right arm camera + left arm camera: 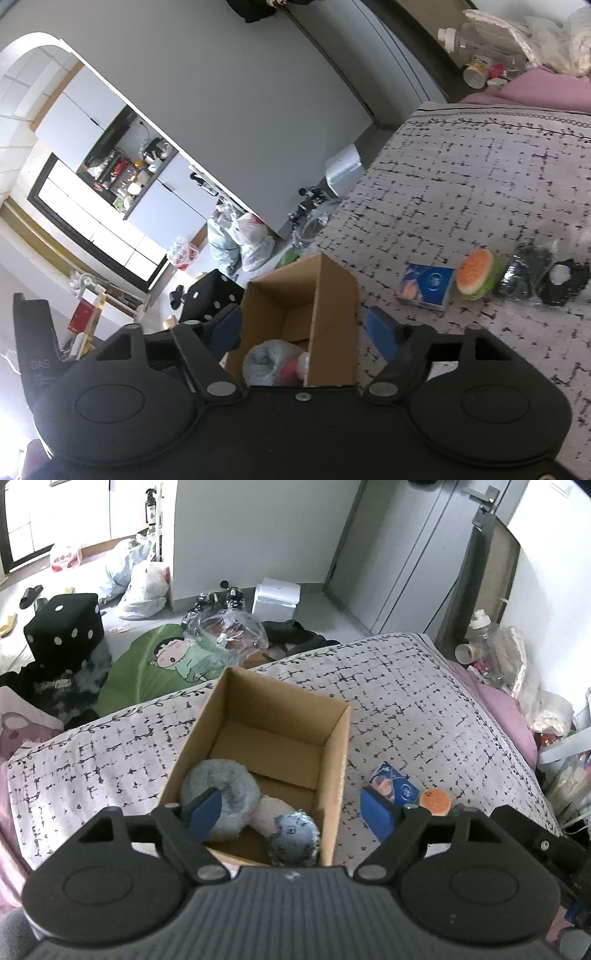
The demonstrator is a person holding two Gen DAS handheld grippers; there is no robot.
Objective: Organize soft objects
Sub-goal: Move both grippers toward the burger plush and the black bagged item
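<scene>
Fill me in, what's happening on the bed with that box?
A person with two handheld grippers is sorting soft items into the cardboard box on the bed. A grey-blue plush toy already lies inside. Both the left gripper and right gripper hang open over it, holding nothing. A burger-shaped toy and blue packet wait outside.

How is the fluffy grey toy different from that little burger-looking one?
The fluffy grey toy lies inside the cardboard box, while the burger toy sits out on the patterned bedspread, beside a small blue box. The grey toy is pale, furry and looks clearly larger; the burger is compact, orange on top with a green edge. Both look soft, and neither is held by a gripper.
</scene>
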